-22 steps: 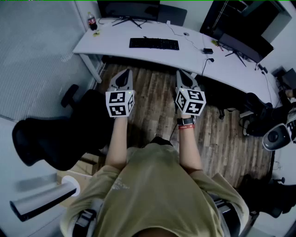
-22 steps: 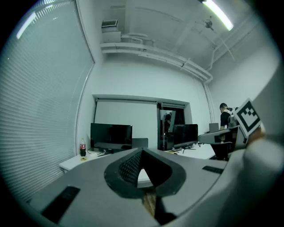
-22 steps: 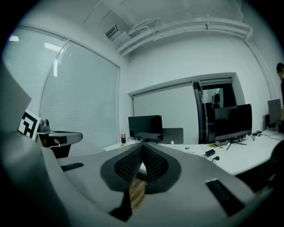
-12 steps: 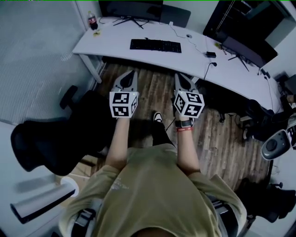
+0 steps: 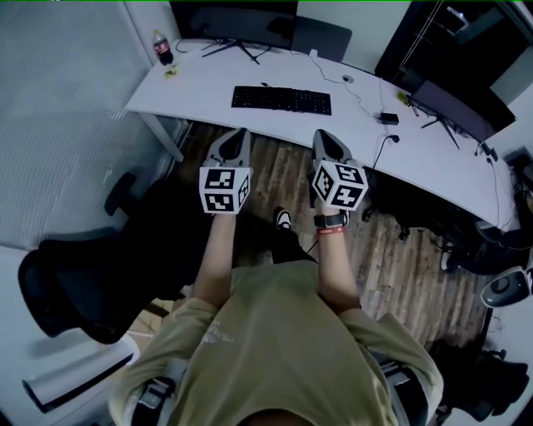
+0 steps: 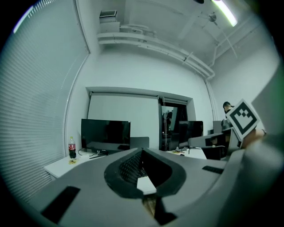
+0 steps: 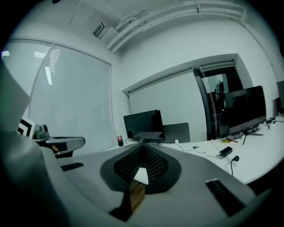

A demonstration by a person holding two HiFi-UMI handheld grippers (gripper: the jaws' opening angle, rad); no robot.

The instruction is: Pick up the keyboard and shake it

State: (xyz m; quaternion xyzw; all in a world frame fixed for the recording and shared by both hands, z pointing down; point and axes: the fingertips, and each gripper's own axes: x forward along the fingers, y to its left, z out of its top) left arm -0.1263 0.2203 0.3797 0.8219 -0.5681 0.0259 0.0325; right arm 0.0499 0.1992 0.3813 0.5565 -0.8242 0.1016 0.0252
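Black keyboard (image 5: 281,100) is seen lying flat on the white table (image 5: 191,87), in front of a dark monitor (image 5: 233,17) and untouched. The left gripper (image 5: 240,133) and the right gripper (image 5: 321,135) are held side by side over the wooden floor (image 5: 283,179), short of the table edge. Both are closed, with nothing between the jaws. A bottle (image 5: 161,46) is stood at the table's far left corner

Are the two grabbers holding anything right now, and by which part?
Nothing is held. The left gripper and right gripper are both shut and empty, short of the keyboard lying on the desk.
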